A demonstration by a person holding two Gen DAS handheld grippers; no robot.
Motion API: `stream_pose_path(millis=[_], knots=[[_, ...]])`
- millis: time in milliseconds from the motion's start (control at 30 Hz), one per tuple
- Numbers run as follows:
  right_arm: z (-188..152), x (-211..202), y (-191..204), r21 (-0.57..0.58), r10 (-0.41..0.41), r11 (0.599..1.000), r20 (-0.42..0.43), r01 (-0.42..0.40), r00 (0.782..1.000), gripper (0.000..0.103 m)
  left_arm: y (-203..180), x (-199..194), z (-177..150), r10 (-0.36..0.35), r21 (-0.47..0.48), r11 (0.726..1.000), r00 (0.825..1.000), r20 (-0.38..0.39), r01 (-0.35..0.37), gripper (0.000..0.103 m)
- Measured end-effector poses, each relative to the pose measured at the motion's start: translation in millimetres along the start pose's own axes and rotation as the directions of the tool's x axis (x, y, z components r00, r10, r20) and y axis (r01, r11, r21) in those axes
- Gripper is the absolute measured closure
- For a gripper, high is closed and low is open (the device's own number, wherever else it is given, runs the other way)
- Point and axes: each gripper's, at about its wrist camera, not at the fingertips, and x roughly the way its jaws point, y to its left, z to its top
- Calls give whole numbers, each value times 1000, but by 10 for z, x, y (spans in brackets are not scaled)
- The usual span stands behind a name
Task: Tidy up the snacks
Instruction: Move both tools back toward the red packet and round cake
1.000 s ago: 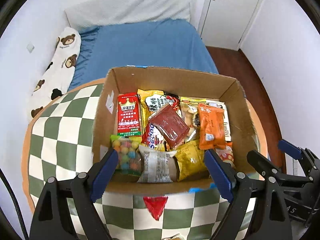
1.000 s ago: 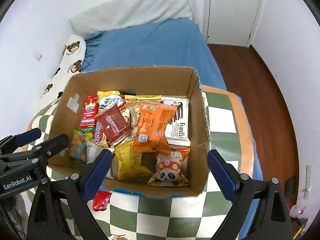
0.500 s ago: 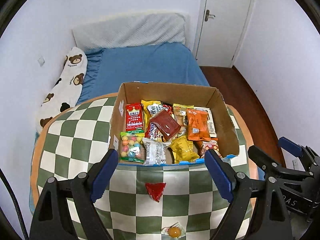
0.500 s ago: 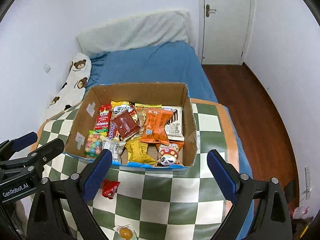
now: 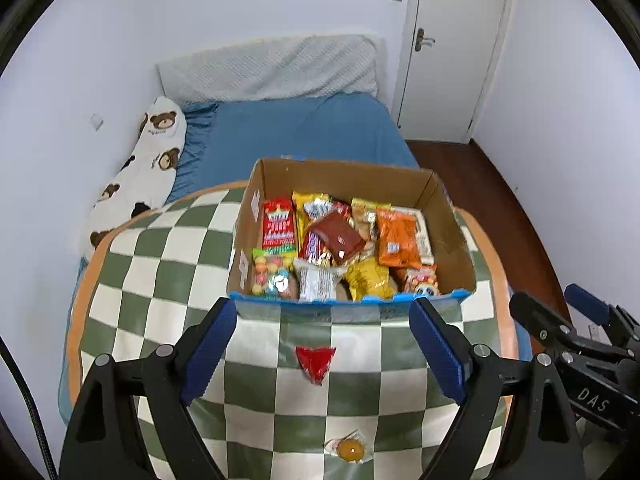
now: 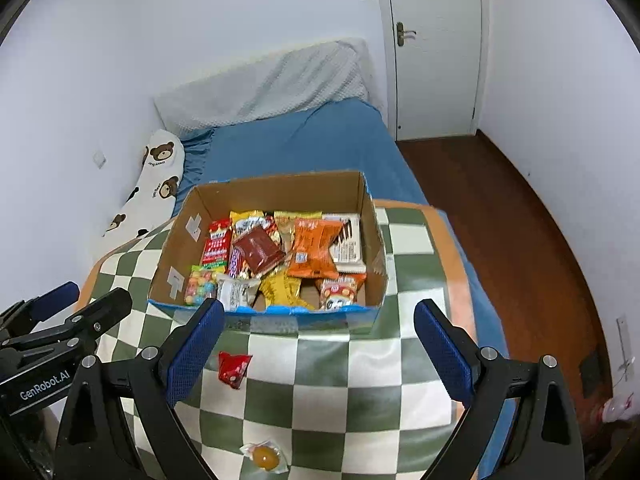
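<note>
A cardboard box (image 5: 448, 236) full of snacks sits on the checked cloth (image 5: 160, 264), just beyond both wide, empty claws, the left gripper (image 5: 322, 342) and right gripper (image 6: 316, 340). A red packet (image 5: 315, 362) lies between the fingers, nearer than the box, with a wrapped yellow candy (image 6: 265, 457) nearest.

1. The right gripper (image 6: 316, 336) fills the bottom of the view, its blue-padded fingers (image 6: 192, 344) spread wide with nothing between them.
2. The left gripper (image 6: 64, 316) reaches in at the left edge; its jaws stand apart.
3. A cardboard box (image 6: 176, 264) full of snack packets sits on the green-and-cream checked tabletop (image 6: 360, 380).
4. In the box an orange packet (image 6: 314, 254) lies beside a dark red packet (image 6: 258, 250).
5. A small red wrapped snack (image 6: 234, 368) lies on the cloth in front of the box.
6. Nearer the camera lies a clear-wrapped yellow candy (image 6: 265, 457).
7. Behind is a blue bed (image 6: 296, 140) with a bear-print pillow (image 6: 156, 176).
</note>
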Motion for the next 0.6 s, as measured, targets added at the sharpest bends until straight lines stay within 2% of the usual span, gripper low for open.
stream_pose_path(millis=[133, 200, 267, 333, 367, 400, 467, 600], knots=[[-300, 327, -8, 27, 59, 998, -136, -56, 989, 5, 103, 234, -252, 33, -3, 999, 996, -85, -33, 15], [-609, 626, -8, 60, 102, 994, -254, -90, 962, 5, 183, 396, -446, 65, 9, 998, 988, -143, -65, 15], [-902, 899, 5, 93, 140, 989, -362, -114, 922, 6, 277, 627, -711, 108, 38, 994, 969, -220, -102, 15], [-1229, 1166, 39, 127, 193, 980, -453, -151, 870, 18, 350, 802, -928, 148, 65, 989, 950, -276, -135, 15], [-1397, 1291, 68, 135, 207, 978, -492, -161, 846, 35, 395, 897, -1051, 169, 82, 985, 937, -306, -151, 15], [-1558, 1428, 105, 131, 207, 978, -532, -162, 821, 38, 448, 1005, -1187, 198, 103, 979, 921, -336, -174, 15], [-1831, 1643, 169, 141, 222, 975, -578, -171, 786, 38, 527, 1122, -1389, 232, 125, 972, 899, -372, -198, 15], [-2159, 1950, 290, 170, 254, 967, -646, -188, 720, 38, 667, 1273, -1672, 273, 148, 962, 859, -433, -231, 15]])
